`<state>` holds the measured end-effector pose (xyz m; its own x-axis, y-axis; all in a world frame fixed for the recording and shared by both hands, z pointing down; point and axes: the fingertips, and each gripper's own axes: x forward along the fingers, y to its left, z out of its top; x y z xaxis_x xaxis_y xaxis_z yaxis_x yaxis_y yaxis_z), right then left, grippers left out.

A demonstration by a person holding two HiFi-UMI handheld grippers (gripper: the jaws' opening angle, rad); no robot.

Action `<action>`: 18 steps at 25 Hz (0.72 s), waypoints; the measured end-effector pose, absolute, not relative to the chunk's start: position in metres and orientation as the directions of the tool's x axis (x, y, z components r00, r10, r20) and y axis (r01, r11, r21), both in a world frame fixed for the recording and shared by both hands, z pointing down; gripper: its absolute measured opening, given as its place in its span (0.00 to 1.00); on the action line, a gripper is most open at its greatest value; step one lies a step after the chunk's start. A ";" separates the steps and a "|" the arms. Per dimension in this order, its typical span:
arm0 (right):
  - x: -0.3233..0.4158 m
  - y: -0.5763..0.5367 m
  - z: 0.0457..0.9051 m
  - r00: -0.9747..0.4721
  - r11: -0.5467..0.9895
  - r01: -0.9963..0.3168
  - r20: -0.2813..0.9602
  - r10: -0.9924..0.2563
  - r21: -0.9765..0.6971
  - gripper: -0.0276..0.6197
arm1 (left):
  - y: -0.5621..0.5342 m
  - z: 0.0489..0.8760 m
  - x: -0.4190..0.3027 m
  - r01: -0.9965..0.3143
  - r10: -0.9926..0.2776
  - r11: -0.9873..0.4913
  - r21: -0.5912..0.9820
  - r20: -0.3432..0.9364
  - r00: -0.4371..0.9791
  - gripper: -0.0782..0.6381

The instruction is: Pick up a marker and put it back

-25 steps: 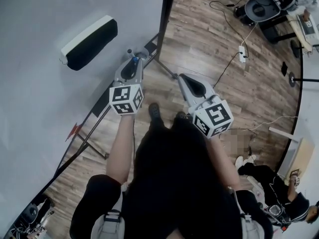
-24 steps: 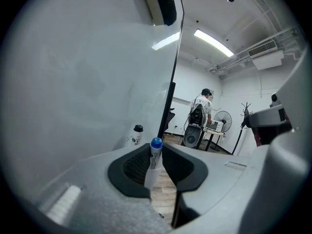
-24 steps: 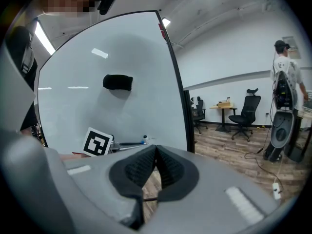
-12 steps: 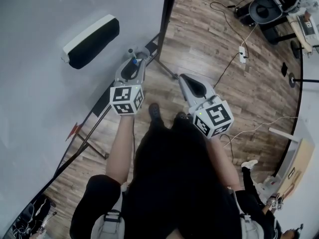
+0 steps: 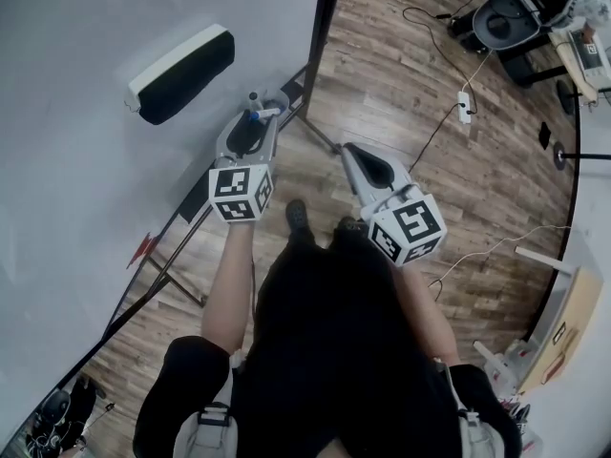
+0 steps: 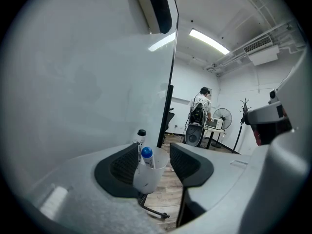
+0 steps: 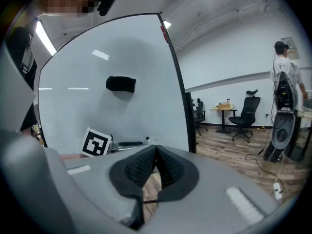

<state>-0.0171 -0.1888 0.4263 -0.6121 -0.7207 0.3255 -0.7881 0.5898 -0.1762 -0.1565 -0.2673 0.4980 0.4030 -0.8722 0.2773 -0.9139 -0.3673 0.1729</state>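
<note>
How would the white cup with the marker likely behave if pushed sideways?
The cup looks thin and light, so it would probably slide or tip easily. The marker stands above its rim, likely making it top-heavy. It narrows toward its base, which favours tipping.

bright ceiling strips, fisheye edges

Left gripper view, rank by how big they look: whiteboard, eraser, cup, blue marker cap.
Largest: whiteboard, by far.
Next: eraser and cup look about alike. The cup is much nearer the camera, so I won't rank them.
Smallest: blue marker cap.
</note>
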 end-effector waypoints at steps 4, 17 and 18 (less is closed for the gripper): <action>-0.017 -0.188 0.425 -0.611 0.587 -0.790 0.315 -0.726 -0.178 0.05 | -0.265 0.496 -0.160 -0.915 -0.875 -0.367 0.166 0.274 0.400 0.37; -0.012 -0.158 0.411 -0.676 0.649 -0.737 0.241 -0.697 -0.189 0.05 | -0.213 0.463 -0.158 -0.941 -0.910 -0.319 0.112 0.240 0.337 0.37; -0.011 -0.154 0.410 -0.685 0.658 -0.728 0.234 -0.690 -0.193 0.05 | -0.205 0.461 -0.155 -0.943 -0.912 -0.316 0.106 0.239 0.333 0.36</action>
<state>-0.0105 -0.1540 0.4096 -0.6851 -0.6900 0.2336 -0.7282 0.6577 -0.1928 -0.1554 -0.2048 0.4610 0.3326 -0.9121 0.2395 -0.9428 -0.3160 0.1059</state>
